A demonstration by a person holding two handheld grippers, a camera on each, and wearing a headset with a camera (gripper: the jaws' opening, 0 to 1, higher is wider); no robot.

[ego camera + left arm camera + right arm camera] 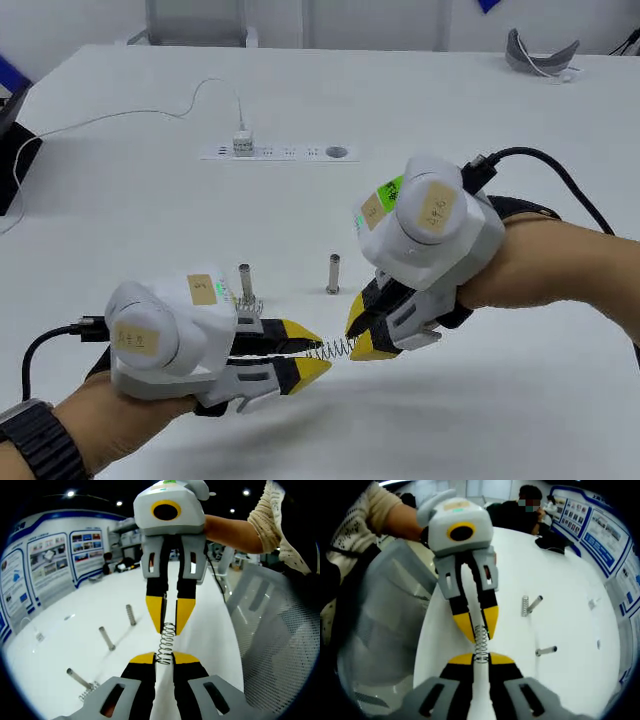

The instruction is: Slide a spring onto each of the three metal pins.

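A small wire spring [335, 349] is stretched between the two grippers above the white table. My left gripper [310, 356] is shut on one end and my right gripper [358, 332] is shut on the other. In the left gripper view the spring [165, 642] runs from my own tips [164, 659] up to the right gripper [170, 622]. Three metal pins stand on the table. The near pin [77, 677] has a spring low at its base. The middle pin [106, 638] is bare, and the far pin [131, 614] looks ribbed, as if it carries a spring.
A white power strip [278, 152] with a plugged charger and cable lies further back on the table [480, 400]. A grey headset-like object [540, 52] rests at the far right edge. A mesh chair back [270, 630] stands beside the table.
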